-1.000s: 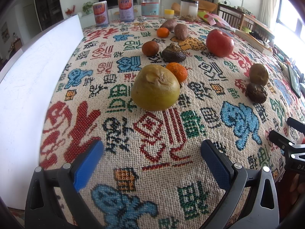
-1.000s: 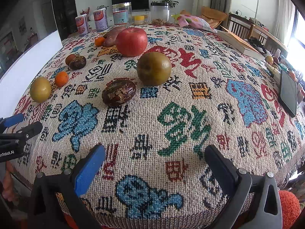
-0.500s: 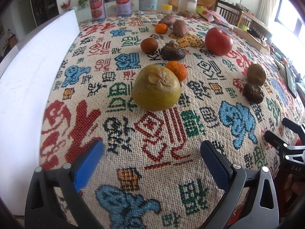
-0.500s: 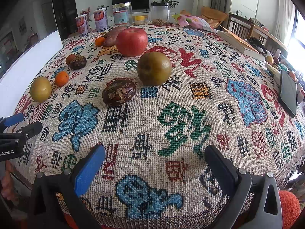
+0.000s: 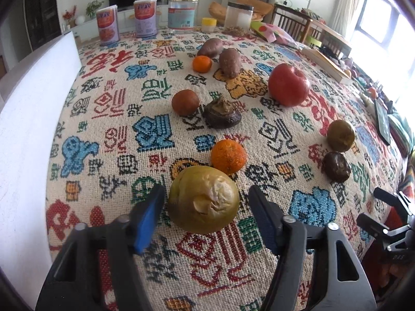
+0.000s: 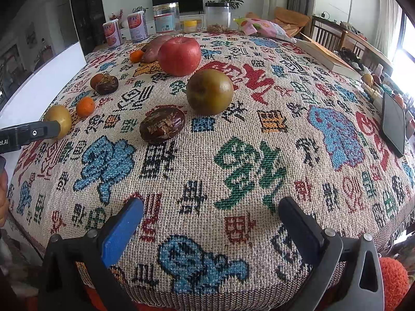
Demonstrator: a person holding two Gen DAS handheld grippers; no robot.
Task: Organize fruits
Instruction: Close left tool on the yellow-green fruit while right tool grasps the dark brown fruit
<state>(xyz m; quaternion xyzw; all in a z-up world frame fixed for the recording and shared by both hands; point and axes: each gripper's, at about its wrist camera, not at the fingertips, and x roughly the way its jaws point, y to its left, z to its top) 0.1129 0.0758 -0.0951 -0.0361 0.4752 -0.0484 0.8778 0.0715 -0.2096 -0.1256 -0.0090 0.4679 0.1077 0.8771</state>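
Fruits lie spread on a patterned woven cloth (image 5: 155,134). My left gripper (image 5: 205,202) is open, with its jaws either side of a wrinkled yellow-green fruit (image 5: 203,199), not touching it; that fruit also shows in the right wrist view (image 6: 58,119). An orange (image 5: 228,155) sits just behind it. Farther off lie a red apple (image 5: 288,85), a brown-green round fruit (image 5: 340,135) and a dark wrinkled fruit (image 5: 336,166). My right gripper (image 6: 210,212) is open and empty near the table's front edge, short of the dark fruit (image 6: 162,125) and the brown-green fruit (image 6: 209,92).
A brown fruit (image 5: 185,102), a dark lumpy fruit (image 5: 221,114), a small orange (image 5: 201,63) and two sweet potatoes (image 5: 229,62) lie farther back. Cans and jars (image 5: 181,13) stand at the far edge. A phone (image 6: 393,127) and a book (image 6: 326,57) lie at the right. A white board (image 5: 28,129) borders the left.
My left gripper has moved forward, so the yellow-green fruit now sits between its jaws, which have narrowed around it. The right gripper has stayed in place.
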